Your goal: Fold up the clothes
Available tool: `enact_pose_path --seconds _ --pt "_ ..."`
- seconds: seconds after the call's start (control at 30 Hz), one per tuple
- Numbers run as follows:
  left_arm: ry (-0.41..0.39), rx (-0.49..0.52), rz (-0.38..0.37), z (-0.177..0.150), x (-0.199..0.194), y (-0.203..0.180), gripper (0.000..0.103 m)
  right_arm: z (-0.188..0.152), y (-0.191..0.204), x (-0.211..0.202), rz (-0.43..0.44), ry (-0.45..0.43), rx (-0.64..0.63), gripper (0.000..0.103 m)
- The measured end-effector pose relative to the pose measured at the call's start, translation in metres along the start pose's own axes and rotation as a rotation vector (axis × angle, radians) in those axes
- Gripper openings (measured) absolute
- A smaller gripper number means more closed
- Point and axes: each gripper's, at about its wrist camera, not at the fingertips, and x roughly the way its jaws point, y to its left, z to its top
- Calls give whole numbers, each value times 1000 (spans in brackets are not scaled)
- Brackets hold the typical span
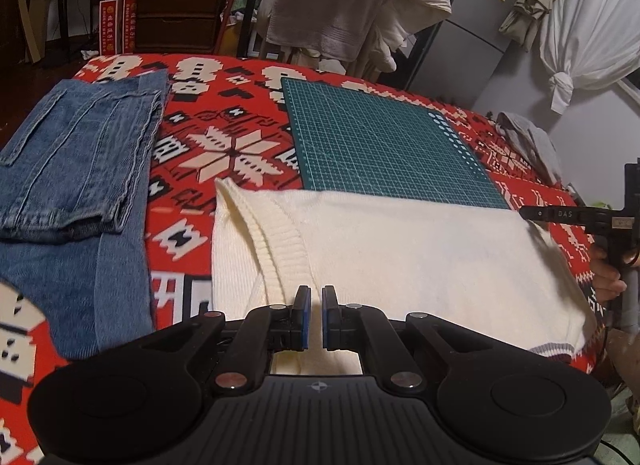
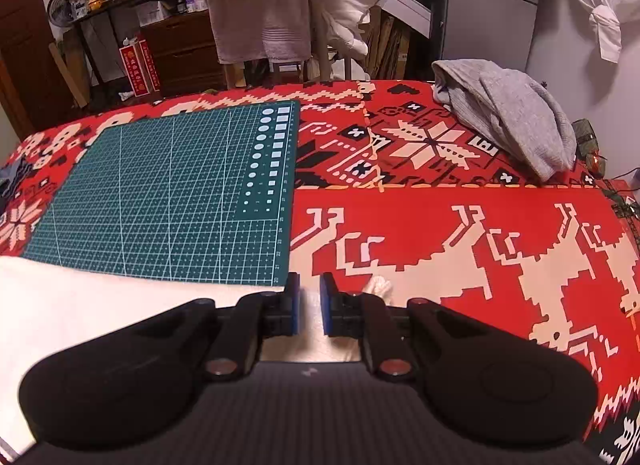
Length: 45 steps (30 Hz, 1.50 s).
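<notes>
Both grippers hang low over the cream sweater (image 1: 400,257) spread on the red patterned blanket (image 2: 460,225). The left gripper (image 1: 315,317) and right gripper (image 2: 308,305) each show a narrow gap, pinching nothing.

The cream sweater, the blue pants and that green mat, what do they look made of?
Cream sweater: soft knit, probably wool or acrylic, with ribbed edging. Blue pants: faded denim, with stitched seams. Green mat: likely matte vinyl or rubber, printed with a white grid.
</notes>
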Motion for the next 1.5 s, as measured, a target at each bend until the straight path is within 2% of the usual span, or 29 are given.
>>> enact_pose_path --seconds 0.3,0.47,0.5,0.83,0.9,0.97,1.03,1.07,1.1,1.17,1.23,1.3,1.37,1.43,1.5 --pt "-23 19 14 37 30 -5 3 -9 13 -22 39 -19 -36 12" --pt "6 52 52 49 56 -7 4 -13 15 -25 48 -15 -41 12" --pt "4 56 61 50 58 -6 6 -13 15 -25 47 -15 -40 12" --pt "-13 24 125 61 62 9 5 -13 11 -33 32 -30 -26 13" --pt "-27 31 106 60 52 4 5 -12 11 -41 37 -41 -21 17" --pt "-39 46 83 58 42 -5 5 -14 15 -51 40 -58 -31 28" --pt "-47 73 63 52 32 -18 14 -17 23 -61 45 -70 -52 32" --pt "-48 87 53 48 28 -25 24 -19 28 -65 51 -70 -65 33" --pt "-48 102 43 44 26 -32 31 -22 33 -67 54 -71 -73 40" --pt "-50 140 45 34 23 -45 35 -29 44 -71 59 -73 -89 53" --pt "-53 173 61 26 25 -57 44 -39 56 -71 58 -72 -113 66" --pt "-49 187 75 19 29 -64 53 -49 69 -71 56 -71 -135 72" --pt "-31 192 87 14 35 -68 55 -59 78 -67 60 -63 -149 74" --pt "-16 199 102 10 41 -70 58 -66 86 -63 52 -62 -162 84" --pt "-22 221 129 4 45 -72 75 -73 89 -58 38 -66 -159 89"
